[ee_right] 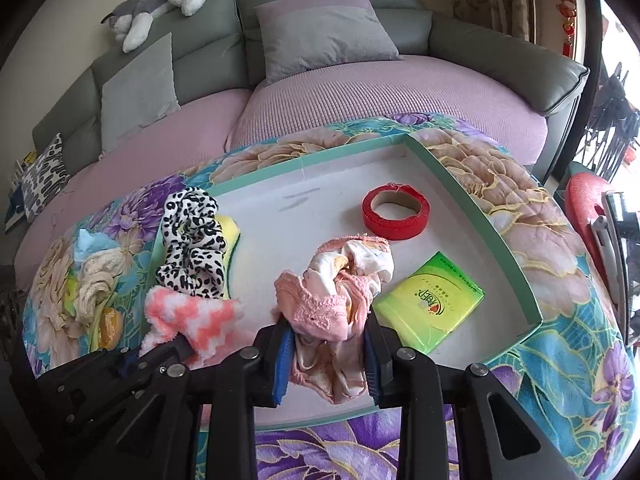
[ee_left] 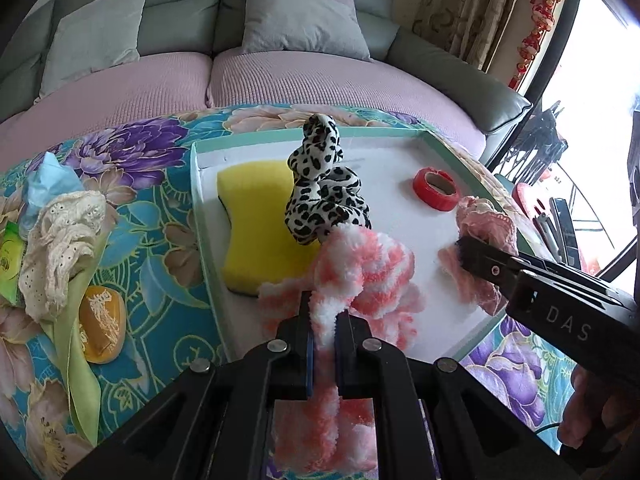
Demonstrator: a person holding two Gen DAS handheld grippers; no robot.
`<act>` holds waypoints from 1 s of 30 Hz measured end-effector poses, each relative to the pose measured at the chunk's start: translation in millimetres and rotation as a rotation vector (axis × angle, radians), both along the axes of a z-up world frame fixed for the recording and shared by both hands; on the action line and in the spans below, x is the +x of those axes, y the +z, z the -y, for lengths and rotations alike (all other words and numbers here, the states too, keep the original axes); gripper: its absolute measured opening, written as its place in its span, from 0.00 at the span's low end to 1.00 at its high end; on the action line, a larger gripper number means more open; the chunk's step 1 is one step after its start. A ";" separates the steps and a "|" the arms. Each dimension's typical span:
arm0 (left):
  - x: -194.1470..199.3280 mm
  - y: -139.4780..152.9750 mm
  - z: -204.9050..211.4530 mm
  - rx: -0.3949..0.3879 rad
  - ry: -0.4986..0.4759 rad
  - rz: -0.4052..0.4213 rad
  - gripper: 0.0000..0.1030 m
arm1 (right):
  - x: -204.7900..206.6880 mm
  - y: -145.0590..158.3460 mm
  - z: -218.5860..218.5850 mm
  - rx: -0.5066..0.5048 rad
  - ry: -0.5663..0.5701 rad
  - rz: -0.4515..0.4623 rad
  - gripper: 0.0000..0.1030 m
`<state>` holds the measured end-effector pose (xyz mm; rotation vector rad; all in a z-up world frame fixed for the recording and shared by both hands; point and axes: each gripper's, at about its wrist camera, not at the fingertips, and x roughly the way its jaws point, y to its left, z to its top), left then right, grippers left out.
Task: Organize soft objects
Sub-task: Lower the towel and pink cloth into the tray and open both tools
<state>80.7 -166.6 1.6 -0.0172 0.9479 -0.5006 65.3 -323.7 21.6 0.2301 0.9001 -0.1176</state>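
My left gripper (ee_left: 323,322) is shut on a fluffy pink-and-white sock (ee_left: 364,276), held over the near edge of the white tray (ee_left: 400,148). It also shows in the right wrist view (ee_right: 192,316). My right gripper (ee_right: 329,332) has its jaws around a crumpled pink lace garment (ee_right: 336,288) lying in the tray; the fingers sit wide apart beside the cloth. A leopard-print cloth (ee_left: 320,184) rests on a yellow sponge (ee_left: 256,220) in the tray's left part.
A red tape roll (ee_right: 394,210) and a green tissue pack (ee_right: 432,300) lie in the tray. Left of the tray on the floral quilt (ee_left: 132,216) lie a cream lace cloth (ee_left: 60,248), a blue cloth (ee_left: 48,180) and an orange pouch (ee_left: 100,324). A sofa (ee_right: 360,80) stands behind.
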 end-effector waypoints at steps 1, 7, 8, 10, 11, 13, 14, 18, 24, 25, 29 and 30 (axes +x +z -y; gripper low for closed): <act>1.1 0.9 -2.6 0.001 0.007 0.002 0.08 | 1.1 -0.9 0.3 0.002 -0.001 -0.001 0.31; 12.1 2.6 -4.7 0.003 0.041 0.030 0.08 | 2.5 -2.9 0.1 0.006 -0.003 -0.003 0.31; 13.8 2.3 -4.6 0.005 0.046 0.033 0.08 | 3.2 -2.7 0.2 0.006 -0.003 -0.003 0.31; 18.5 2.4 -4.3 0.003 0.058 0.041 0.08 | 4.4 -4.0 0.3 0.006 -0.005 -0.005 0.32; 20.5 2.5 -4.2 0.004 0.063 0.046 0.08 | 4.8 -4.7 0.4 0.005 -0.007 -0.006 0.32; 24.3 1.9 -4.6 0.006 0.072 0.052 0.08 | 5.6 -5.5 0.5 0.004 -0.011 -0.006 0.32; 25.7 1.7 -5.1 0.001 0.076 0.055 0.08 | 5.8 -5.5 0.7 0.003 -0.013 -0.006 0.32; 26.6 1.6 -4.7 -0.002 0.078 0.053 0.16 | 5.7 -5.2 0.0 -0.008 -0.022 -0.011 0.33; 19.0 10.7 -7.0 0.002 0.061 0.033 0.58 | 0.5 5.1 -1.5 -0.039 -0.035 0.001 0.36; 16.7 13.2 -8.3 -0.006 0.061 0.032 0.58 | -0.1 6.4 -1.6 -0.045 -0.036 0.002 0.40; 8.7 28.1 -12.3 -0.011 0.054 0.065 0.60 | -2.2 11.0 -1.9 -0.056 -0.036 0.013 0.42; 7.6 30.9 -13.7 -0.012 0.054 0.073 0.63 | -2.2 11.3 -1.8 -0.053 -0.035 0.015 0.45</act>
